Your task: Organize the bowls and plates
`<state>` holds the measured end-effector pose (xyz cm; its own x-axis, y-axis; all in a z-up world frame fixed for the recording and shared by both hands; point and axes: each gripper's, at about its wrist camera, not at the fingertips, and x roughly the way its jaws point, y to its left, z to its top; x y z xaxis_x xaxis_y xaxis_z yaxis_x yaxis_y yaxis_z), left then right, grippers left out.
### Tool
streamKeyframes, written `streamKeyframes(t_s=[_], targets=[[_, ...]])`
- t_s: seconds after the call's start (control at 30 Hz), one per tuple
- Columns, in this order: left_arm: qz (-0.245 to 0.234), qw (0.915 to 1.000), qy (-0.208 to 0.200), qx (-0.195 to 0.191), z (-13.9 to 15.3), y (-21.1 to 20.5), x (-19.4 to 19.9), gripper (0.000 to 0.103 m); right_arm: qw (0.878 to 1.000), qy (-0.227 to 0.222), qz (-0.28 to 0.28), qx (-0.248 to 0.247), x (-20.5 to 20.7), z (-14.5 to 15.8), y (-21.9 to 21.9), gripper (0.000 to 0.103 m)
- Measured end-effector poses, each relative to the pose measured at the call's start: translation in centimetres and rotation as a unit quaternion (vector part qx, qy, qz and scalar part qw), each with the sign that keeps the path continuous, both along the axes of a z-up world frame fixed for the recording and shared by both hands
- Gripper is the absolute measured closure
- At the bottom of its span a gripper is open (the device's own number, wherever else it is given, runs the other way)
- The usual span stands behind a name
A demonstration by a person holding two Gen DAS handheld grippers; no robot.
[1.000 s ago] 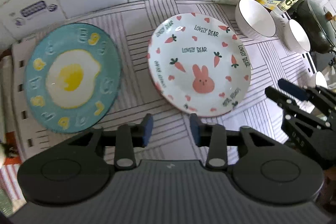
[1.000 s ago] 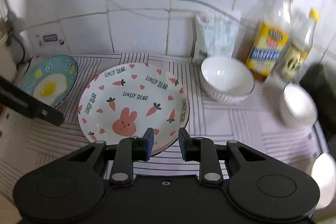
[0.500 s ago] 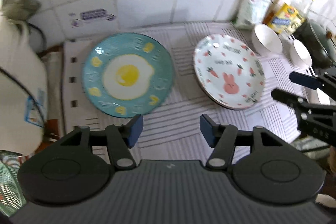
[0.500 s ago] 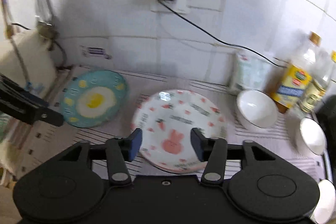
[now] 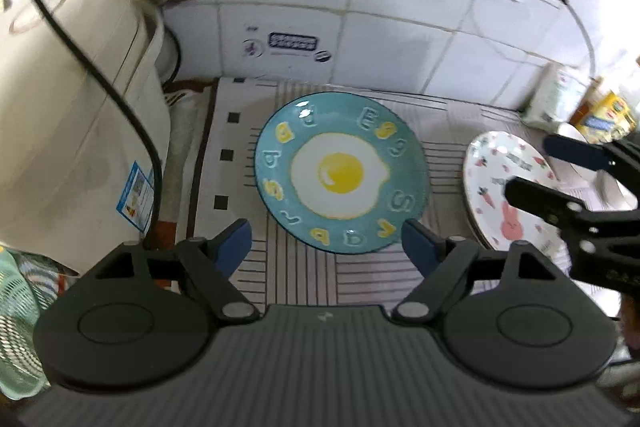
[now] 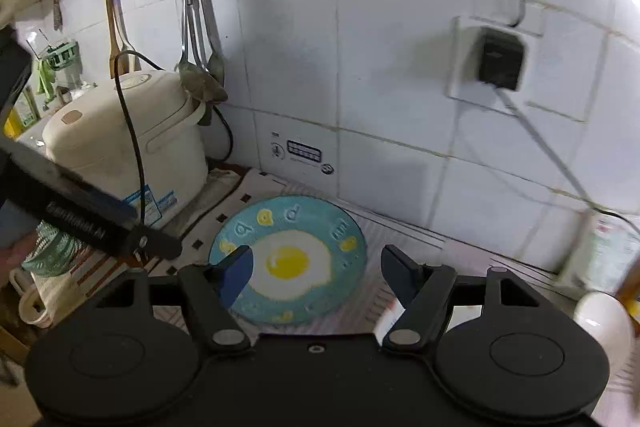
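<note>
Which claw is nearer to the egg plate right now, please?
Left. The left claw hangs open just short of the egg plate's near rim; the right claw, also open, sits off to the plate's right.

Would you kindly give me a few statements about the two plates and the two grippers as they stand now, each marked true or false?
1. The blue egg plate lies flat on the striped mat. True.
2. The left gripper is shut on the egg plate. False: its fingers are spread wide and hold nothing.
3. The rabbit plate is stacked on the egg plate. False: the two lie side by side, apart.
4. The right gripper is open and empty. True.
5. A white rice cooker stands left of the egg plate. True.
</note>
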<state>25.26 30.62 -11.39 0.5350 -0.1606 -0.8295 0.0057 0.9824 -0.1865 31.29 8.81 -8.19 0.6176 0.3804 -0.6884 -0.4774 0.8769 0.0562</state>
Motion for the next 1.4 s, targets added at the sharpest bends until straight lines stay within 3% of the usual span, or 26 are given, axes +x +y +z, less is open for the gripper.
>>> streamKeyframes(t_s=[0.17, 0.23, 0.33, 0.53, 0.63, 0.73, 0.8, 0.9, 1.0, 1.1, 1.13, 1.2, 1.27, 1.4], targets=[[0.039, 0.9987, 0.013, -0.031, -3.6, 1.5, 1.1, 0.019, 1.0, 0.027, -0.004, 0.0, 3.4, -4.3, 0.9, 0.028], [0.044, 0.9986, 0.011, -0.026, -4.9, 1.5, 1.6, 0.019, 0.999, 0.023, -0.018, 0.016, 4.4, -5.3, 0.7, 0.028], [0.044, 0.9988, 0.012, -0.02, -6.3, 1.4, 2.4, 0.019, 0.999, 0.035, -0.036, 0.003, 5.7, -7.0, 0.5, 0.028], [0.04, 0.9989, 0.022, -0.015, -8.8, 0.6, 4.4, 0.019, 0.996, 0.081, -0.028, 0.002, 7.9, -9.6, 0.5, 0.03], [0.028, 0.9984, 0.047, -0.012, -9.9, 0.3, 5.6, 0.023, 0.993, 0.11, -0.034, 0.035, 9.7, -10.7, 0.0, 0.039], [0.04, 0.997, 0.064, -0.019, -10.6, 0.9, 6.5, 0.025, 0.991, 0.118, -0.057, 0.034, 11.1, -11.5, -0.4, 0.039], [0.046, 0.9962, 0.072, -0.02, -11.1, 1.3, 7.0, 0.032, 0.989, 0.131, -0.061, 0.034, 11.8, -12.2, -0.5, 0.045], [0.042, 0.9959, 0.079, -0.007, -11.7, 1.2, 7.5, 0.035, 0.987, 0.145, -0.057, 0.022, 12.3, -13.1, -0.4, 0.05], [0.033, 0.9965, 0.077, 0.001, -12.0, 0.8, 7.5, 0.034, 0.984, 0.162, -0.051, 0.056, 12.6, -13.8, -0.8, 0.065], [0.017, 0.9976, 0.064, 0.017, -12.1, 0.2, 7.3, 0.036, 0.984, 0.158, -0.055, 0.065, 12.8, -13.8, -0.7, 0.065], [0.015, 0.9978, 0.061, 0.02, -12.1, 0.1, 7.3, 0.039, 0.985, 0.154, -0.049, 0.057, 12.8, -13.8, -0.5, 0.065], [0.011, 0.9976, 0.065, 0.018, -12.3, 0.0, 7.5, 0.058, 0.986, 0.155, -0.041, 0.047, 13.0, -14.0, -0.2, 0.071], [0.016, 0.9975, 0.068, 0.004, -12.3, 0.3, 7.7, 0.063, 0.986, 0.155, -0.042, 0.041, 13.4, -14.4, -0.3, 0.081], [0.025, 0.9971, 0.071, -0.012, -12.4, 0.9, 8.1, 0.066, 0.981, 0.165, -0.061, 0.085, 14.0, -15.0, -1.2, 0.082]])
